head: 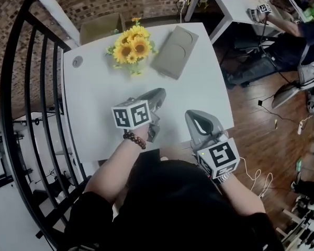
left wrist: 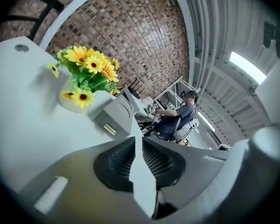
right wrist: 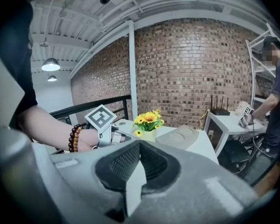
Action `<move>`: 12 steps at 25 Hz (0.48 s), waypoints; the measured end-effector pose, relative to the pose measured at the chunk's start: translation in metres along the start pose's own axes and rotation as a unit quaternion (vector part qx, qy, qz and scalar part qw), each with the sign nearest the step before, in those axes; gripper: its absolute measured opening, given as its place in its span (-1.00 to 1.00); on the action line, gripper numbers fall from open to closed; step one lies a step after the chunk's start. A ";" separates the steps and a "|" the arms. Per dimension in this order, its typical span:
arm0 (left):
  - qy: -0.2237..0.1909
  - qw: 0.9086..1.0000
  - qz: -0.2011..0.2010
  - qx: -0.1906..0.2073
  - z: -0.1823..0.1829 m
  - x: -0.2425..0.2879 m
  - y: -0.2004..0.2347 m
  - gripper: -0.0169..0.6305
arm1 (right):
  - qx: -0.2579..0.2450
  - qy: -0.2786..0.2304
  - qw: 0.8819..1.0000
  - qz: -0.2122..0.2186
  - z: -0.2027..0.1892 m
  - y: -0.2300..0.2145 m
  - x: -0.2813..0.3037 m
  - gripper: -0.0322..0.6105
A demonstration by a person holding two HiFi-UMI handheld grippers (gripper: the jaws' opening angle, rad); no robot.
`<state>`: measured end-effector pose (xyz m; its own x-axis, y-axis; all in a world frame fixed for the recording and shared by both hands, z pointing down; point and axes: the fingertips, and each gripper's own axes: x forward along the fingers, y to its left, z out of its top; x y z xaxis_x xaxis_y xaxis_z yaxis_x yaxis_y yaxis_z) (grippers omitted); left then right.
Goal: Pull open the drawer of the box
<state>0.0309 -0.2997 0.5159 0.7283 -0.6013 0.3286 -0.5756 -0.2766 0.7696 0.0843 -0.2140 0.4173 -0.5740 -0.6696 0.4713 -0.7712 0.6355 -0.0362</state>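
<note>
A flat grey-tan box (head: 174, 52) lies at the far right of the white table (head: 94, 98), with two round recesses in its lid. In the left gripper view the box (left wrist: 115, 117) shows its front face with a pale slot handle (left wrist: 109, 128), and the drawer looks closed. My left gripper (head: 159, 93) is shut and empty, pointing at the box from some way short of it. The jaw tips of the left gripper (left wrist: 137, 136) meet. My right gripper (head: 191, 115) hovers near the table's front right edge, also shut on nothing (right wrist: 139, 146). The box (right wrist: 184, 136) lies well ahead of it.
A vase of sunflowers (head: 130, 46) stands just left of the box. A black railing (head: 21, 88) runs along the table's left side. Another white desk (head: 235, 4) and a seated person (head: 309, 30) are off to the right. The table has a cable hole (head: 77, 61).
</note>
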 end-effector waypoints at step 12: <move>0.002 0.983 -0.027 -0.183 0.001 0.062 0.061 -0.77 | 0.013 0.051 0.999 0.012 -0.016 -0.013 0.045 -0.93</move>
<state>0.0413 -0.3546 0.5826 0.7557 -0.5904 0.2835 -0.3648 -0.0200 0.9309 0.0725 -0.2464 0.4533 -0.5621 -0.6118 0.5566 -0.7658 0.6392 -0.0707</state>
